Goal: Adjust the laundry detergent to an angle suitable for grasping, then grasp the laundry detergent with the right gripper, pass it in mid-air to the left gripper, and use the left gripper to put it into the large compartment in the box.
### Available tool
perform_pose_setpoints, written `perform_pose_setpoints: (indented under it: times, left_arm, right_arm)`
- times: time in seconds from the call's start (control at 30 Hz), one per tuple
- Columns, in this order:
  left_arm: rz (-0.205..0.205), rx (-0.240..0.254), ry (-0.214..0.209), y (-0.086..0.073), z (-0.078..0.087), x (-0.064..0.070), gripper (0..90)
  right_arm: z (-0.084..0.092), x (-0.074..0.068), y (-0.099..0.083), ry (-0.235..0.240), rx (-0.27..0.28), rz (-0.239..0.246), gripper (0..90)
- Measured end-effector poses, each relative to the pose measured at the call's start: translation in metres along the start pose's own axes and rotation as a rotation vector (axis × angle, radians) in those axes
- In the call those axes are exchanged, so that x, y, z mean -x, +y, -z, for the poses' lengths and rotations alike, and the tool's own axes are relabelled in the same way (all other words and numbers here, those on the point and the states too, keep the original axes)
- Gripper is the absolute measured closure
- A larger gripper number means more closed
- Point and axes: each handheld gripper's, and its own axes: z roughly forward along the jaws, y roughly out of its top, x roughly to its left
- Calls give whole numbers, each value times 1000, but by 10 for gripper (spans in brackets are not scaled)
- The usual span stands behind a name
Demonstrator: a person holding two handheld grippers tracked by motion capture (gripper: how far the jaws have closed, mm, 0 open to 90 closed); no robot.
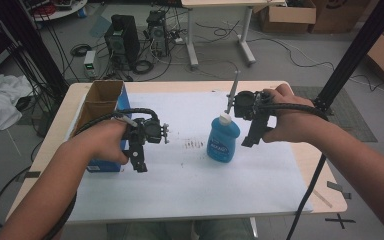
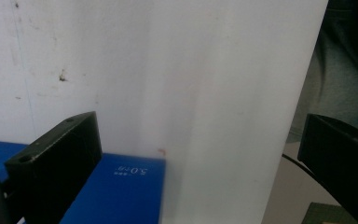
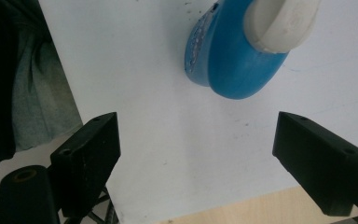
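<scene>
Right tongs (image 1: 247,142) wide and empty, aimed downward beside blue bottle (image 1: 223,141); left tongs (image 1: 139,165) likewise wide.

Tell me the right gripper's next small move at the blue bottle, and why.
Probably ease the right gripper toward the blue bottle until its body sits between the jaws. They stand open with nothing between them, and the bottle stands upright just beyond them.

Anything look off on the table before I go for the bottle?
One thing: a patch of small reddish-brown marks stains the white sheet just left of the blue bottle. The bottle stands upright, white cap on, nothing spilled. The open cardboard box sits squarely at the left edge.
</scene>
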Motion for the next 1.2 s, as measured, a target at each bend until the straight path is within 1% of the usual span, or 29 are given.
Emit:
perform_pose_setpoints:
  times: [0.07,0.13,0.17,0.23,0.27,0.33,0.37,0.4,0.43,0.5,0.57,0.7,0.73,0.87,1.0,1.03,1.13,1.17,1.2]
  left_arm:
    - [4,-4,1,1,1,0,0]
    - [8,6,2,2,2,0,1]
    - [4,5,5,2,3,0,1]
    - [2,3,5,2,3,-1,0]
    - [0,5,6,3,4,-1,0]
    - [1,10,7,3,4,-2,0]
    - [1,10,7,3,4,-2,0]
    - [0,9,7,3,5,-4,1]
    - [1,7,6,2,5,-5,1]
    - [1,3,8,2,5,-7,1]
    - [9,8,4,1,5,-9,1]
    - [6,10,5,1,6,-8,0]
    - [0,3,6,1,6,-7,1]
    - [2,8,12,0,8,-6,1]
    - [3,5,5,-1,9,-6,1]
    - [7,-1,7,-1,8,-6,1]
    - [6,4,7,-1,8,-6,1]
    - [6,1,3,0,7,-5,1]
    - [1,4,6,0,7,-4,1]
  right_arm:
    - [2,-4,1,1,-3,18,146]
    - [4,-7,2,9,-7,36,147]
    - [4,-10,3,10,-8,48,147]
    - [4,-13,4,10,-12,57,147]
    - [4,-17,6,19,-21,73,147]
    - [3,-22,9,19,-30,85,148]
    - [3,-22,9,19,-30,85,148]
    - [3,-24,10,22,-34,89,148]
    - [2,-28,12,26,-36,104,148]
    - [2,-32,14,28,-42,112,148]
    - [3,-34,16,30,-42,119,149]
    - [2,-34,17,30,-39,117,148]
    - [1,-34,17,25,-46,115,148]
    - [2,-33,16,24,-44,111,149]
    - [3,-32,15,24,-39,105,149]
    - [4,-30,14,23,-30,98,148]
    - [4,-27,12,20,-27,91,148]
    - [5,-25,10,15,-12,74,148]
    - [6,-23,9,11,-5,68,148]
